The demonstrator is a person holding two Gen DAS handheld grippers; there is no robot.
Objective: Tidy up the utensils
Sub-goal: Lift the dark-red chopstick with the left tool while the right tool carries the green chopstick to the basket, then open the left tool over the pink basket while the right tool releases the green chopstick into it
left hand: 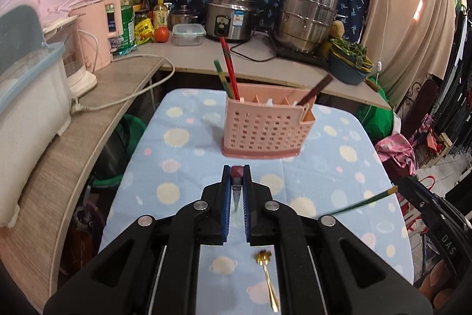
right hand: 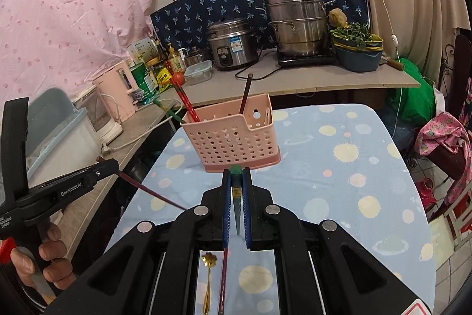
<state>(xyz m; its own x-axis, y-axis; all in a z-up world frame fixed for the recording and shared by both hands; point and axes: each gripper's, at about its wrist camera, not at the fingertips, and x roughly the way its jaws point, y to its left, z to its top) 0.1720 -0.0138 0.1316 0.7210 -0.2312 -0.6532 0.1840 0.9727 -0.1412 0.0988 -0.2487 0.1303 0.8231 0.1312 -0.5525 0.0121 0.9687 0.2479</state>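
A pink perforated utensil holder stands on the blue spotted tablecloth. It holds red and green chopsticks on its left side and a dark brown one on its right. My left gripper is shut on a dark red chopstick, raised in front of the holder. My right gripper is shut on a green chopstick, just short of the holder's base. A gold spoon and a red chopstick lie on the cloth below.
The counter behind carries a rice cooker, a stacked steel steamer, a pink kettle, bottles, a tomato, a lidded box and a blue bowl of greens. A white bin stands at left. A hand grips the left tool.
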